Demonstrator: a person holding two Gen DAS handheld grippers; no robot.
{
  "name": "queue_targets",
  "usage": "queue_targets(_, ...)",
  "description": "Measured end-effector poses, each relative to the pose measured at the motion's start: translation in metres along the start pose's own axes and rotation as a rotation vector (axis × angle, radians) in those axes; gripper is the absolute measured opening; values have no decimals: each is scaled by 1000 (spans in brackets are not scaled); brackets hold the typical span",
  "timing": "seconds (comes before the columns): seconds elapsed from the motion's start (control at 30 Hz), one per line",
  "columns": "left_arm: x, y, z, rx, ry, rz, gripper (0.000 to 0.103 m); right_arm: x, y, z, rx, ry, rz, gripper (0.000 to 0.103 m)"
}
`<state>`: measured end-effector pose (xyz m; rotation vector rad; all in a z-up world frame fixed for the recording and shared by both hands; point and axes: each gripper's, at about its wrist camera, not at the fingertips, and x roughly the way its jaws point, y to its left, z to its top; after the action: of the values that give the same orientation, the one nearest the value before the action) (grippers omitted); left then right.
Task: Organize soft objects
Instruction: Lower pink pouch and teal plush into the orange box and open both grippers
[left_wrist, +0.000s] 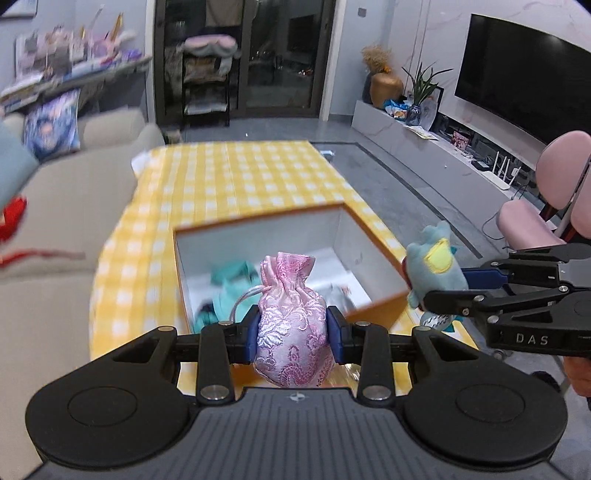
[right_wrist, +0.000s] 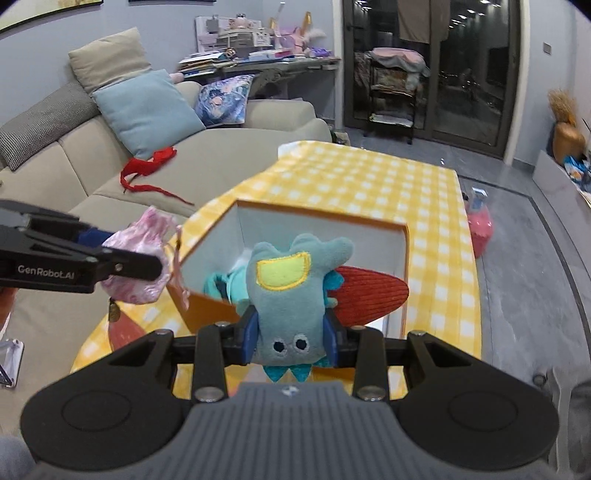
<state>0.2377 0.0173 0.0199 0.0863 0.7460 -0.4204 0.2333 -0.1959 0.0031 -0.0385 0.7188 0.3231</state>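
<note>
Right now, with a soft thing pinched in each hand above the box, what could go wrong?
1. The pink satin pouch is slick and held only at its sides by the left tongs; it might slip out.
2. Its cord dangles at the orange box rim and may snag.
3. The blue plush toy in the right tongs hangs over the box's near edge, so it could drop outside.

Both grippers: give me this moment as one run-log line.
left gripper: shut on pink pouch | right gripper: shut on teal plush | both above orange box | box: teal item inside
</note>
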Motion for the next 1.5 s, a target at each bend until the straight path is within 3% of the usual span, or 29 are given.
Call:
queue_targets(0.33,66,6,41,38,33,32,41,84,-27,47,40,79,46,37)
queue_targets(0.73,154,25,15,-20,204,40,41,192,-36,33,-1,278,58,40)
queue_targets(1.03,166,27,8,-27,236,70,46,210,-31,22,-29,310,37,48)
queue_targets(1.17,163,23,12,-7,217,97,49,206,-29,21,-45,304,29,52)
queue_targets(1.27,156,24,17,-16,191,88,63,204,-29,23,-43,296,15,55)
queue_targets(1.5,128,16,26,-15,155,90,63,180,-27,27,-23,270,16,60)
